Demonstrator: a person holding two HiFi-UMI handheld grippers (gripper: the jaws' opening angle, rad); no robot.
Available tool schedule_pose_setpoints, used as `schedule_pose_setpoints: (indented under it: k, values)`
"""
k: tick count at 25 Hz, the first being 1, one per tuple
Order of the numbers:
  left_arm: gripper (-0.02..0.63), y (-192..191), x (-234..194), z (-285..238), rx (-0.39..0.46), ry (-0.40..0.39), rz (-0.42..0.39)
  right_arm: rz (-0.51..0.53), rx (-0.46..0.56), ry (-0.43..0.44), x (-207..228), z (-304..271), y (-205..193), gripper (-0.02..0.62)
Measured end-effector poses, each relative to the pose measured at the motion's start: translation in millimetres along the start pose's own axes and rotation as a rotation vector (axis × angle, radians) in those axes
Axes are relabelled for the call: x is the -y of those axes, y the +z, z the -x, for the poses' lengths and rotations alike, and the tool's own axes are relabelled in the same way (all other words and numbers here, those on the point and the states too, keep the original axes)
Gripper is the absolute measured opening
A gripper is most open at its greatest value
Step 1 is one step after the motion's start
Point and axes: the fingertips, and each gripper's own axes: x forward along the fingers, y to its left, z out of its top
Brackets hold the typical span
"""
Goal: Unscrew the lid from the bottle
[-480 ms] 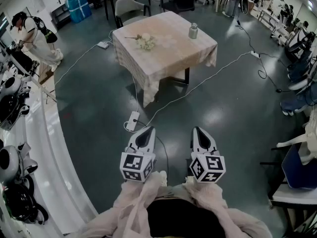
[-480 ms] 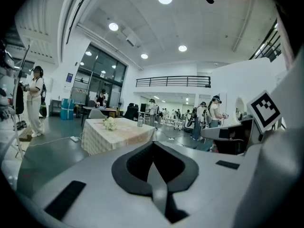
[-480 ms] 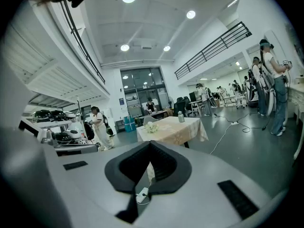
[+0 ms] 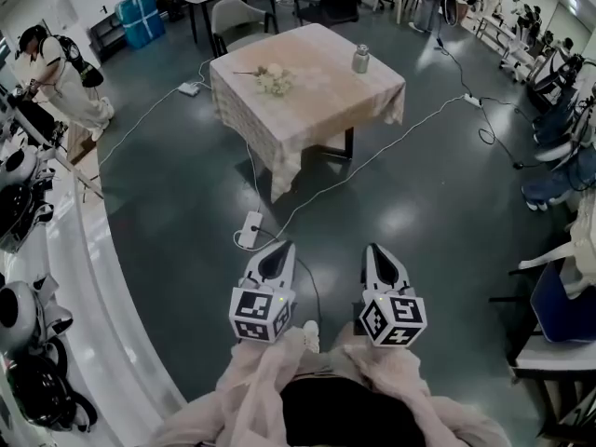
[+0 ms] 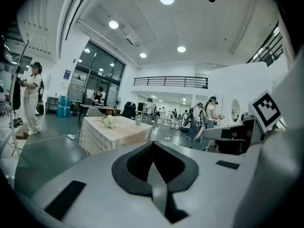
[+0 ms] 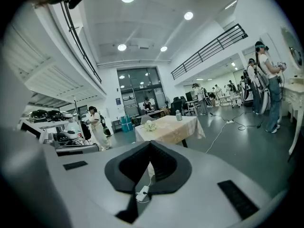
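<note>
While the left tool (image 4: 277, 252) and right tool (image 4: 377, 251) hung over the floor (image 4: 177, 194), both with jaws pressed together and nothing in them, the bottle (image 4: 361, 60) stood way off on the desk (image 4: 326, 101), upright near its far right edge. It looked like a small greyish thing. Honestly too tiny to tell where the lid (image 4: 362, 48) met the body. White flowers (image 4: 273, 79) lay toward the left corner. The pale cloth (image 4: 287, 152) hid most of the desk's legs.
</note>
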Motion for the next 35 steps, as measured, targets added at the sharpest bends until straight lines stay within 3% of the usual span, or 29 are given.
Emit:
schedule_pose_setpoints:
  k: [19,35]
  values:
    - [0.025,2,-9,-16,-0.016,0.0,0.02,-0.021,-0.057,0.011,6,-23,-3,0.012]
    - [0.025,34,-28,-126,-0.016,0.03,0.018,-0.031,-0.06,0.037,68,-117,36,0.012]
